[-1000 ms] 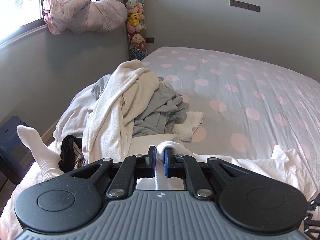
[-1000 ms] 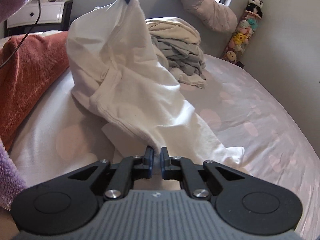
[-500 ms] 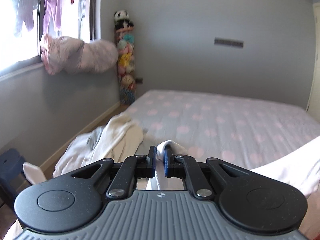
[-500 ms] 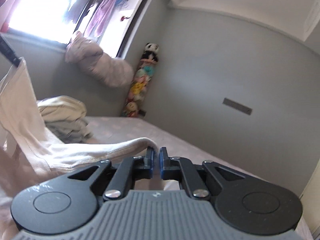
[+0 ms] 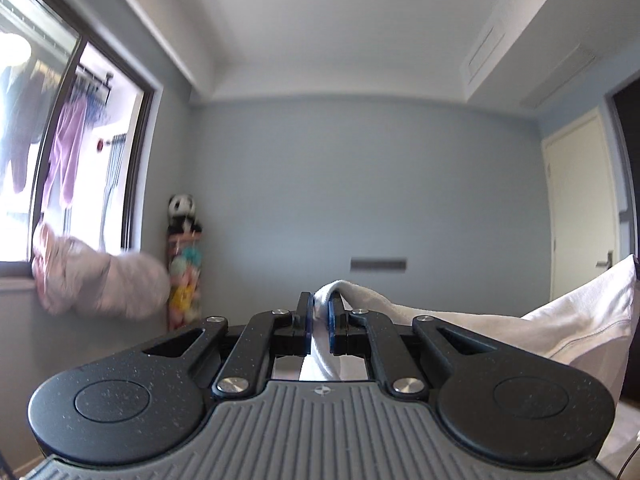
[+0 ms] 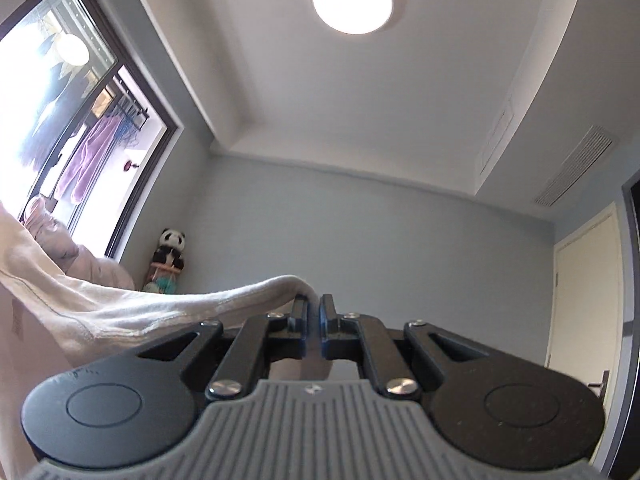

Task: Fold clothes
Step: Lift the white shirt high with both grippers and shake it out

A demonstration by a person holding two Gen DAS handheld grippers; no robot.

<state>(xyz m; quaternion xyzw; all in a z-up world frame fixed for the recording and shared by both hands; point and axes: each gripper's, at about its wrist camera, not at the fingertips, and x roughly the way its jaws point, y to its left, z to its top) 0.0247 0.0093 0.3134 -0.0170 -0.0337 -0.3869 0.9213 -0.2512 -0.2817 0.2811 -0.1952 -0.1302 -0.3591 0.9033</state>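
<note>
- Nearest, the left black two-finger gripper (image 5: 319, 322) has its jaws pinched on a bunched fold of a white soft cotton garment (image 5: 500, 334), which rises between the fingers and trails away to the gripper's right.
- The right black two-finger gripper (image 6: 314, 322) has its jaws nearly together, pinching another edge of the same white garment (image 6: 120, 314), which runs off to its left in a slack, sagging band.
- Judged from the drape, the cloth is light, limp and not slippery. It keeps no shape by itself, so holding it by corners or a stitched hem seems best.
- A thin stitched seam line and a faintly nubby knit surface show on the fabric.
- Both grippers tilt upward, with no bed in view.
- Farther off are a blurred pale pink bundle on the windowsill (image 5: 96, 280), a stuffed panda (image 6: 171, 248) and a smooth blue-grey wall (image 5: 360, 184).
</note>
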